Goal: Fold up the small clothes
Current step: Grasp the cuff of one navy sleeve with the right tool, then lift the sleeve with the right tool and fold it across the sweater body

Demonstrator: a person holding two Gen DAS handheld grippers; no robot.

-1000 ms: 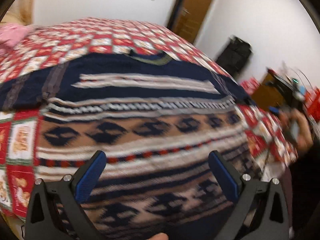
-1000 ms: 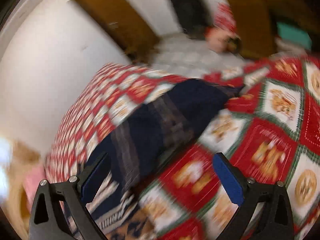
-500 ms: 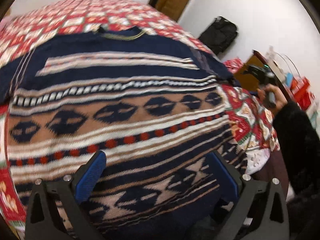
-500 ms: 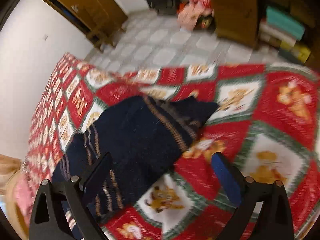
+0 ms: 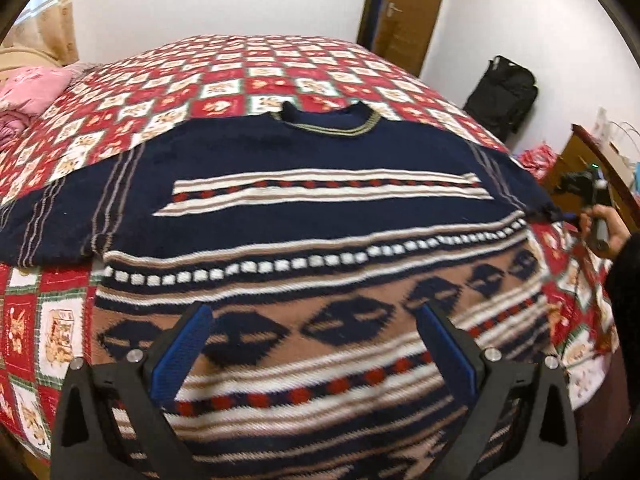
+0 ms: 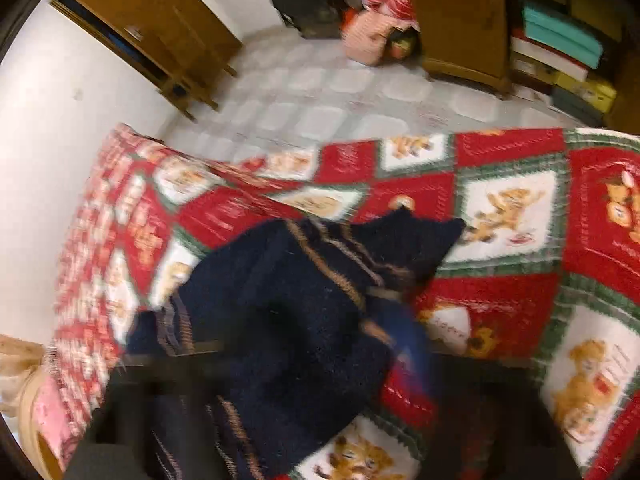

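A navy sweater with brown, white and red patterned bands lies flat on the bed, collar at the far side, sleeves spread out. My left gripper is open above its lower body, touching nothing. In the left wrist view the right gripper sits at the right sleeve's end. In the right wrist view the navy sleeve fills the centre. The right gripper is heavily blurred there; one blue finger shows beside the sleeve, and whether it grips is unclear.
The bed carries a red, white and green patchwork blanket. A pink pillow lies far left. A black bag stands by the wall, beside a wooden door. Wooden cabinets and stacked boxes stand on the tiled floor.
The left gripper has drawn back and tilted up, showing the whole sweater. The right gripper has moved down onto the sleeve end, and its fingers have become blurred.
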